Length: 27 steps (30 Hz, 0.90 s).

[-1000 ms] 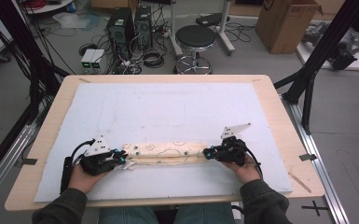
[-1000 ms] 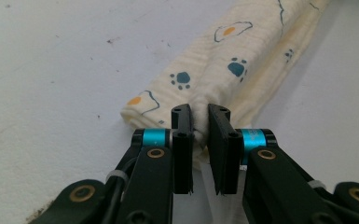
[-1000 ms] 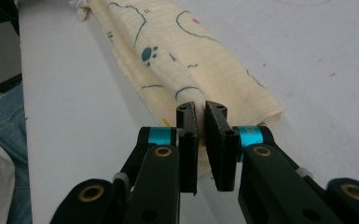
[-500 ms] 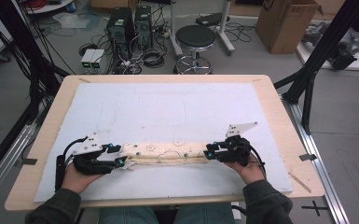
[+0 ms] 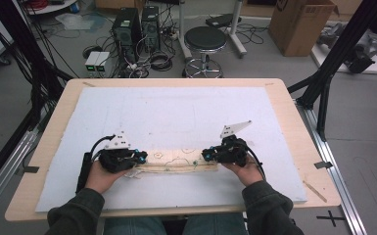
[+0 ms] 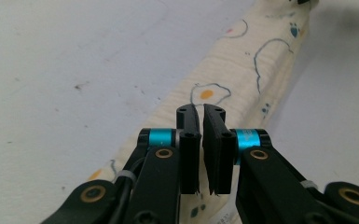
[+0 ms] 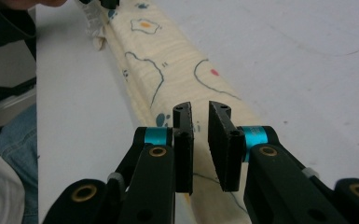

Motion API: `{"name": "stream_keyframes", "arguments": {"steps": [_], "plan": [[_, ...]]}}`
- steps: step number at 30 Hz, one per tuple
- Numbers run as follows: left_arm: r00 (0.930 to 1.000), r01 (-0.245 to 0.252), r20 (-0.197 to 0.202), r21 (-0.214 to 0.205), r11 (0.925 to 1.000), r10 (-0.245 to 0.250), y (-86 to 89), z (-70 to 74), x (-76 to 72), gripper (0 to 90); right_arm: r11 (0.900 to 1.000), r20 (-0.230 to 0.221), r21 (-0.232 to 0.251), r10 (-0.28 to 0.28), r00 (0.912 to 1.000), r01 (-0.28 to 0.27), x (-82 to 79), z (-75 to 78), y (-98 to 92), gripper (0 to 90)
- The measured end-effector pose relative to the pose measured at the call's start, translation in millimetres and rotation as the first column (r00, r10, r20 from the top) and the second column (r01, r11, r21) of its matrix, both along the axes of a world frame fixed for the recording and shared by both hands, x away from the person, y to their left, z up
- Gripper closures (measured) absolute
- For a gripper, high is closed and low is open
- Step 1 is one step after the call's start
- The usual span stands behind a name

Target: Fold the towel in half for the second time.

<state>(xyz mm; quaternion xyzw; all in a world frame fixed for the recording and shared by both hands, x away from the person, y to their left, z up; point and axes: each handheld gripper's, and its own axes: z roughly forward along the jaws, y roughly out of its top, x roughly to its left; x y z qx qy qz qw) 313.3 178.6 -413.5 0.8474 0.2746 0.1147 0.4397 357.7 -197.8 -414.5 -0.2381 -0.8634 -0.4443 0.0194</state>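
- The cloth strip (image 5: 176, 164) is a cream band with drawn blue outlines and small orange and red spots. It lies on the white mat (image 5: 186, 112) in the near half of the counter (image 5: 294, 122).
- In the high view its long axis runs flat across, from 9 o'clock to 3 o'clock, with one hand at each end.
- The left gripper (image 5: 139, 157) sits at the 9 o'clock end, so the strip stretches away from its fingers toward 3 o'clock. In the left gripper view the cloth strip (image 6: 242, 60) runs off toward 1 o'clock from the left gripper (image 6: 200, 112).
- The right gripper (image 5: 206, 154) sits at the 3 o'clock end, so the strip leads from it toward 9 o'clock. In the right gripper view the cloth strip (image 7: 168, 56) runs up toward 11 o'clock from the right gripper (image 7: 200, 109).
- The left fingers have just been closing and stand almost together, with only a sliver of gap. Cloth shows in that gap, so they appear pinched on the strip's end.
- The right fingers have also just been closing. Their gap is a little wider and cloth shows through it, so I judge them to be gripping that end as well.
- Neither hand is nearer, since each already has its own end. The coming move likely turns on that 9-to-3 axis: lift or carry both ends together and level, or the band will sag or twist in the middle.
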Motion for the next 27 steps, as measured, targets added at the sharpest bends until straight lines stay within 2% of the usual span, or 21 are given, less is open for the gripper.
{"name": "stream_keyframes", "arguments": {"steps": [1,5,12,18,23,27], "plan": [[0.9999,0.008,-0.009,-0.001,1.0000,-0.008,-1.4,-2.2,-1.2,84.7,1.0000,0.001,-0.005,0.007,1.0000,-0.007,0.0,-1.4,1.6,80.7],[0.9994,0.026,-0.026,0.047,0.9985,-0.024,-4.0,-6.9,-2.9,84.7,0.9989,-0.020,-0.037,0.028,0.9994,-0.029,-2.7,-8.1,6.1,80.9],[0.9993,0.028,-0.028,0.099,0.9947,-0.026,-3.0,-10.8,-8.0,83.8,0.9935,-0.028,-0.104,0.044,0.9986,-0.047,-8.9,-16.7,5.4,81.1],[0.9988,0.008,-0.049,0.085,0.9963,-0.004,9.7,-19.5,-12.2,83.3,0.9927,-0.032,-0.112,0.042,0.9986,-0.046,-13.9,-20.4,-2.5,81.2],[0.9993,0.007,-0.038,0.095,0.9955,-0.004,14.4,-20.5,-15.7,81.7,0.9934,-0.025,-0.110,0.032,0.9992,-0.034,-17.5,-22.0,-7.6,81.2],[0.9998,-0.006,-0.017,0.087,0.9962,0.007,16.0,-23.3,-20.4,81.1,0.9939,-0.008,-0.106,0.029,0.9995,-0.030,-21.0,-23.1,-10.1,81.0]]}}
